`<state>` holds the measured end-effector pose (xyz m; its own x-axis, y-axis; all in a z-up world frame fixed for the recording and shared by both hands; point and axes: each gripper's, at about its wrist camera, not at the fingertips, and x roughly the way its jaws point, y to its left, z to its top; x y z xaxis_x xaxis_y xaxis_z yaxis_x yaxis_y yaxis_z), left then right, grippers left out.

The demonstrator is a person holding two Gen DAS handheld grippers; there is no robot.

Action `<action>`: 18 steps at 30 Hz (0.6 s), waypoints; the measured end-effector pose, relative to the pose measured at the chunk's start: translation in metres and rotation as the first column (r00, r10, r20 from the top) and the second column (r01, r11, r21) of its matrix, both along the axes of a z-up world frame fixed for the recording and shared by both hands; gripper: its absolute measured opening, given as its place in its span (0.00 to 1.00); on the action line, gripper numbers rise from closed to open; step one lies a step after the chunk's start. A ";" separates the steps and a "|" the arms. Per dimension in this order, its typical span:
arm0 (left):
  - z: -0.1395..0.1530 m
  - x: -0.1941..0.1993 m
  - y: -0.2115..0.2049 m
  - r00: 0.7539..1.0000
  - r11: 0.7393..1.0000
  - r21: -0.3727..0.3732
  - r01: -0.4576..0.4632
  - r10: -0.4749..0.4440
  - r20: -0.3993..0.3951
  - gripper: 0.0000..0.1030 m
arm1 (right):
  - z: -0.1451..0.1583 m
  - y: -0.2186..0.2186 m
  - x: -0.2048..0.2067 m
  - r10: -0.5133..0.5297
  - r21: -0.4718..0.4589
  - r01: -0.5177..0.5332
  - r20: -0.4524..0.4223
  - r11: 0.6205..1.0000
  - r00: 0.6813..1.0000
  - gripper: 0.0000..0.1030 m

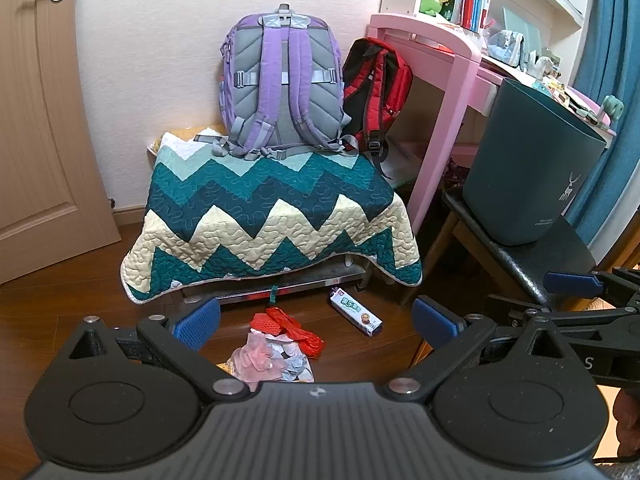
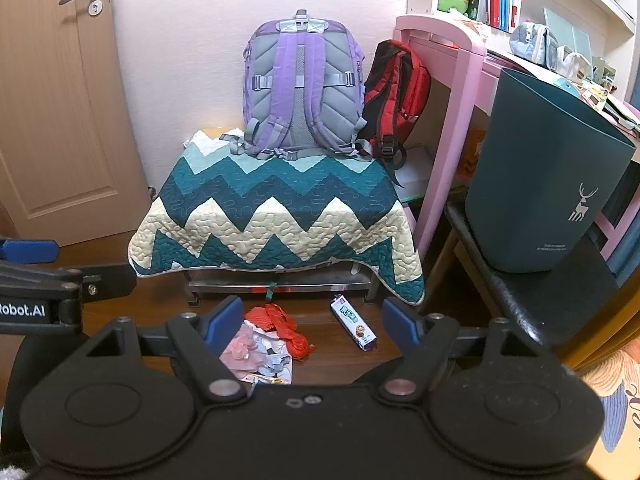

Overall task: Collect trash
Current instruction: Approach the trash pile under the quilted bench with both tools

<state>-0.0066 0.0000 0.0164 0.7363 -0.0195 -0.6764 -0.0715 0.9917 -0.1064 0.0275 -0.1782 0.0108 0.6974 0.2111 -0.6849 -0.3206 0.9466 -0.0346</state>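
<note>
While upright, bin [image 2: 536, 184]: contents unseen.

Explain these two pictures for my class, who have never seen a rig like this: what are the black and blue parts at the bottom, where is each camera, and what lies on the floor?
No robot here: a person holds a pair of handheld tongs in each hand, each with a camera looking forward along its blue-padded fingers. One view shows the left tongs, the other the right tongs. Both are open and hold nothing. On the wooden floor lie a crumpled paper pile, a red mesh scrap and a snack wrapper. Behind them a zigzag quilt covers a low stand with a purple backpack on it. A dark teal bin stands on a black seat to the right.
</note>
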 end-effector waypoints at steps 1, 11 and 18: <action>0.000 0.000 0.000 1.000 1.000 0.000 0.000 0.000 0.000 1.00 | 0.000 0.000 0.000 0.001 0.001 -0.001 0.000 1.000 1.000 0.74; -0.005 0.001 0.003 1.000 1.000 -0.009 0.013 -0.013 0.007 1.00 | 0.002 0.002 0.001 0.041 0.032 -0.041 0.010 0.999 0.999 0.74; -0.011 0.003 0.006 1.000 1.000 -0.029 0.011 -0.011 0.003 1.00 | 0.000 0.004 0.006 0.055 0.032 -0.055 -0.002 0.998 0.998 0.74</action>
<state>-0.0039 0.0058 0.0050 0.7380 -0.0474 -0.6732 -0.0598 0.9890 -0.1352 0.0333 -0.1743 0.0105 0.6823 0.2707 -0.6791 -0.3723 0.9281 -0.0041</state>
